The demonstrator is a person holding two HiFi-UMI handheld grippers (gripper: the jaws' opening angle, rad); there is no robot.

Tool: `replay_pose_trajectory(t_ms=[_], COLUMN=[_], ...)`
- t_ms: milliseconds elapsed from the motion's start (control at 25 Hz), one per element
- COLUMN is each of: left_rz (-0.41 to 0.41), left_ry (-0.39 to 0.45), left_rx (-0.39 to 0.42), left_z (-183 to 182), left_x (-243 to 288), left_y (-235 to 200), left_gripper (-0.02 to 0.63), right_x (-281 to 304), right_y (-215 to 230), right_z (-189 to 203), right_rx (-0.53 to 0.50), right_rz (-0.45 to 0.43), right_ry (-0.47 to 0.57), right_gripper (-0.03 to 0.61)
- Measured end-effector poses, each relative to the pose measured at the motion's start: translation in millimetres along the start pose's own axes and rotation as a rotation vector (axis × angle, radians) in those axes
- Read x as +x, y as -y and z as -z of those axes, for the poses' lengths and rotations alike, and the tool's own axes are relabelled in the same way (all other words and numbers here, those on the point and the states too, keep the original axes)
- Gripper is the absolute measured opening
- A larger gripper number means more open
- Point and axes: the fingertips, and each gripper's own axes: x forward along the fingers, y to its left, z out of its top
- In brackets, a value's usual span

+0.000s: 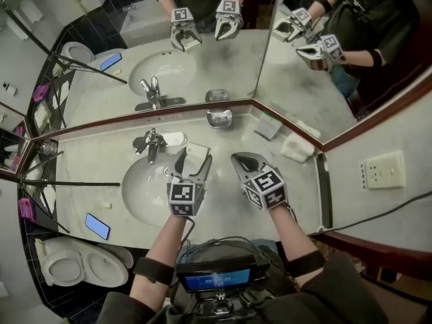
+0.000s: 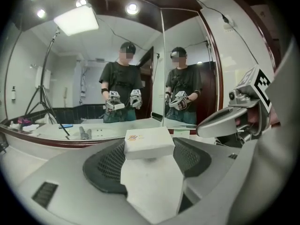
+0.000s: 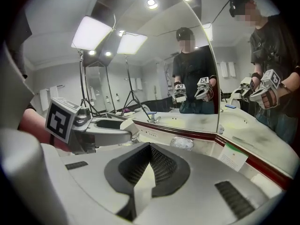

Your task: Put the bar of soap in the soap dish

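Left gripper [image 1: 191,160] pinches the white boxed bar of soap [image 2: 149,143] between its spread jaws, above the pale stone counter [image 1: 223,211] just right of the sink basin [image 1: 143,193]. Beside it, the right gripper [image 1: 244,159] has its jaws pressed together on nothing. A shiny soap dish [image 1: 219,118] sits empty against the foot of the corner mirror [image 1: 202,66], right of the faucet [image 1: 151,144]. A blue phone [image 1: 97,226] lies at the counter's near edge, above the toilet [image 1: 74,265].

Left gripper [image 2: 149,150], jaws gripping a white carton [image 2: 148,142], probably the soap, mirror [image 2: 93,69] ahead, right gripper [image 2: 224,121] alongside
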Motion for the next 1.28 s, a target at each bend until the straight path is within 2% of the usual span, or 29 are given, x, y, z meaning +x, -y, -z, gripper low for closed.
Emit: replay_pose_trajectory(t_ms=[200,440,840,1280], left_rz=[0.021,0.080,0.238,0.256], left_ry=[-0.023,-0.076,-0.227,-0.413], left_rx=[0.050,0.087,0.164,0.165], left_z=[19,40,102,181], left_x=[-31,-28,40,119], left_y=[-2,21,84,96], left_gripper=[0.322,0.322,0.322,0.322], right_x=[-3,-15,-40,-58], right_y=[-16,-16,17,38], right_z=[-1,10,49,82], right_rx=[-0.023,-0.015,0.058,0.108], right_rz=[-0.016,0.005,0.088,0.153], right_ry=[0.005,-0.012,-0.062,-0.113], right_gripper=[0.020,0.020,0.020,0.020])
